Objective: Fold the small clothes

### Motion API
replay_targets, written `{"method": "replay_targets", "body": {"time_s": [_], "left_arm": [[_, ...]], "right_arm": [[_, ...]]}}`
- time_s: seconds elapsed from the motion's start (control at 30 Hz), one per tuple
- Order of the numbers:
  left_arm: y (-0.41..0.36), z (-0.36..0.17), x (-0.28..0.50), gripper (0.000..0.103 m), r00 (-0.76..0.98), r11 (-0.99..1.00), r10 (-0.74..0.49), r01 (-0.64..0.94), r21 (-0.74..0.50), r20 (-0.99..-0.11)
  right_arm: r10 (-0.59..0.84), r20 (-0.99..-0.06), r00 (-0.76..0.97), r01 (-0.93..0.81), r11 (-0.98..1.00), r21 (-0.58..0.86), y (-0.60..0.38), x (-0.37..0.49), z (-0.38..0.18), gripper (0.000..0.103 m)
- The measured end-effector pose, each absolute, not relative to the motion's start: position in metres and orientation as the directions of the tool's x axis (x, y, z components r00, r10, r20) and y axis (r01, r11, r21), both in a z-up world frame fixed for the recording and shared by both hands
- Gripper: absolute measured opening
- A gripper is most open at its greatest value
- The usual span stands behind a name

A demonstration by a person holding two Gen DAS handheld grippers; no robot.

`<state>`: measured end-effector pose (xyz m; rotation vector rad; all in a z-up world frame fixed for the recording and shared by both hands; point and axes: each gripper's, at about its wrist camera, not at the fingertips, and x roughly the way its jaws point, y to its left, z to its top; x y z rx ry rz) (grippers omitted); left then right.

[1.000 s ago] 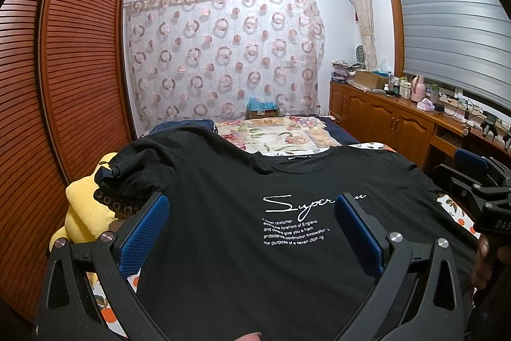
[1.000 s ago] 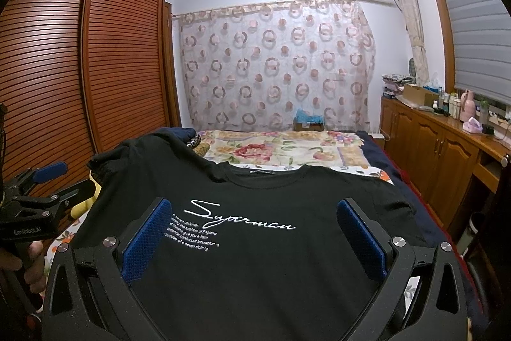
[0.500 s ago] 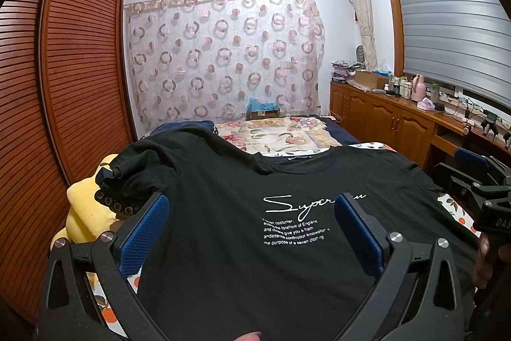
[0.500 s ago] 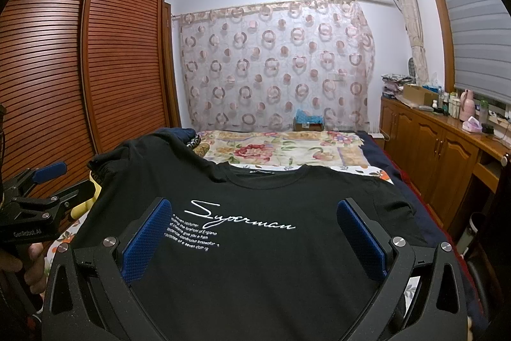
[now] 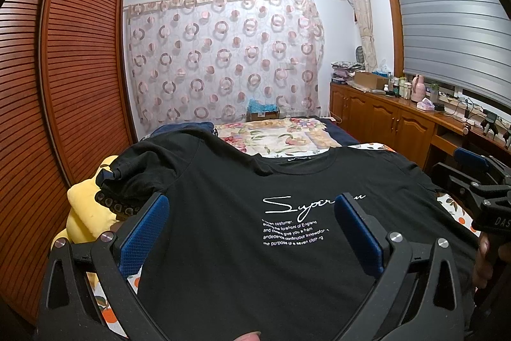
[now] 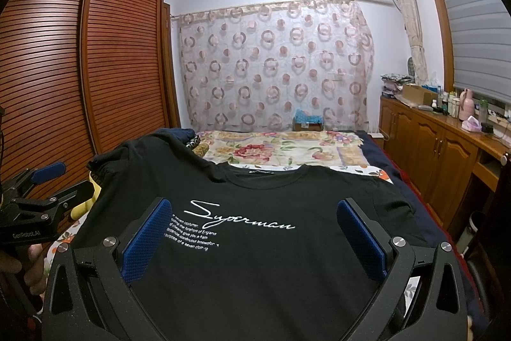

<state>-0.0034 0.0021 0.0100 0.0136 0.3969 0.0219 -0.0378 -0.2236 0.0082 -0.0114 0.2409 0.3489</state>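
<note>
Your left gripper (image 5: 252, 206) and right gripper (image 6: 255, 213) both hover with jaws spread wide, gripping nothing, over the black T-shirt (image 6: 271, 261) lying flat on the bed (image 6: 281, 149). The cardboard box (image 6: 308, 125) by the curtain (image 6: 271, 66) seems to hold blue material; contents unclear.
</note>
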Motion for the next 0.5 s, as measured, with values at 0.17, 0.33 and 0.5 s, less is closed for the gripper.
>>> {"method": "replay_targets", "body": {"time_s": [0.17, 0.33, 0.5], "left_arm": [[0.0019, 0.0100, -0.0035, 0.103, 0.922, 1.000, 0.024, -0.018, 0.018, -0.386], [0.0017, 0.0096, -0.0037, 0.103, 0.923, 1.000, 0.023, -0.017, 0.018, -0.385], [0.0031, 0.0133, -0.0023, 0.103, 0.918, 1.000, 0.018, -0.015, 0.011, -0.396]], "right_arm": [[0.337, -0.236, 0.911, -0.340, 0.940, 0.031, -0.2235, -0.0379, 0.0081, 0.103], [0.337, -0.236, 0.911, -0.340, 0.940, 0.031, -0.2234, -0.0380, 0.0079, 0.103], [0.338, -0.244, 0.909, -0.341, 0.940, 0.032, -0.2228, -0.0367, 0.0062, 0.103]]}}
